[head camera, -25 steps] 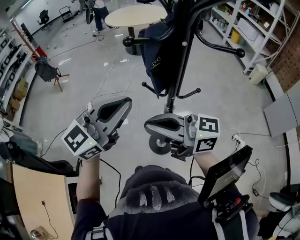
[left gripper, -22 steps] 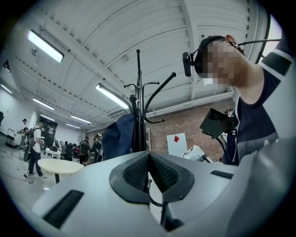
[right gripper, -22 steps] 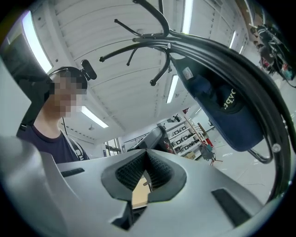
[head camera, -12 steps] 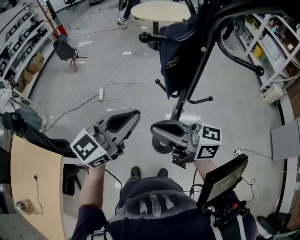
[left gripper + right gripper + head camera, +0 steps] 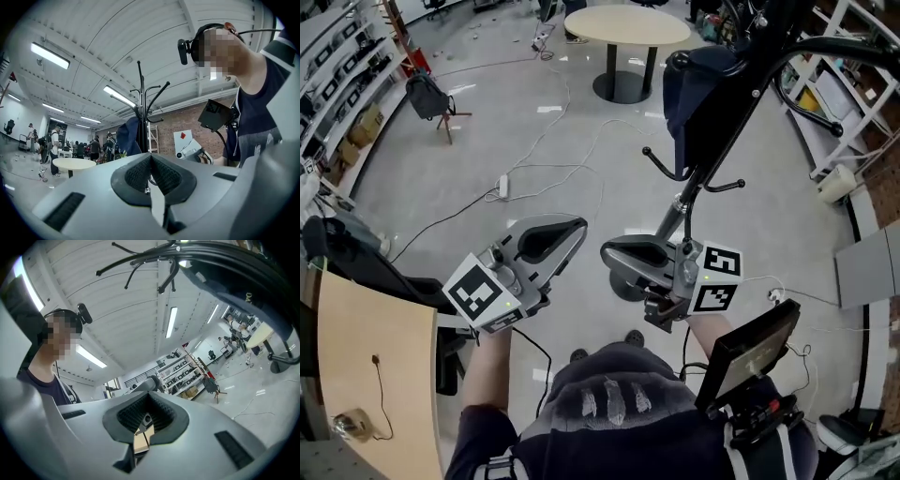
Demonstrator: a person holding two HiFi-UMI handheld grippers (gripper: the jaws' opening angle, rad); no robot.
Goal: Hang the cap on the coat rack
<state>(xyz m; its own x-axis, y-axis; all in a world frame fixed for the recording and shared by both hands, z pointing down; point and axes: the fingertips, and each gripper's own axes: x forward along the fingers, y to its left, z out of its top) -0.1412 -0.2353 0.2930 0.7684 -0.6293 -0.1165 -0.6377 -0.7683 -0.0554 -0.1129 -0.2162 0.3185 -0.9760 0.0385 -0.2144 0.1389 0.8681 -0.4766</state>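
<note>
A dark navy cap [image 5: 701,98] hangs high on the black coat rack [image 5: 694,192], which stands at the upper right of the head view. Both grippers are held low in front of the person, apart from the rack and cap. The left gripper [image 5: 578,226] is shut and holds nothing. The right gripper [image 5: 606,253] is also shut and empty, with the rack's base just behind it. From the left gripper [image 5: 150,155] the cap [image 5: 127,136] shows beside the rack's pole [image 5: 141,108]. Above the right gripper [image 5: 149,393] pass the cap's dark cloth [image 5: 243,280] and the rack's hooks [image 5: 161,261].
A round table [image 5: 626,23] stands behind the rack. Cables [image 5: 553,169] and a power strip [image 5: 502,187] lie on the floor. Shelving lines the left [image 5: 337,84] and right [image 5: 848,56] walls. A wooden desk [image 5: 366,375] is at lower left. Several people [image 5: 54,150] stand far off.
Both shut grippers have drawn back from the coat rack, which now sits further right and farther off in the head view. The cap still hangs on it.
</note>
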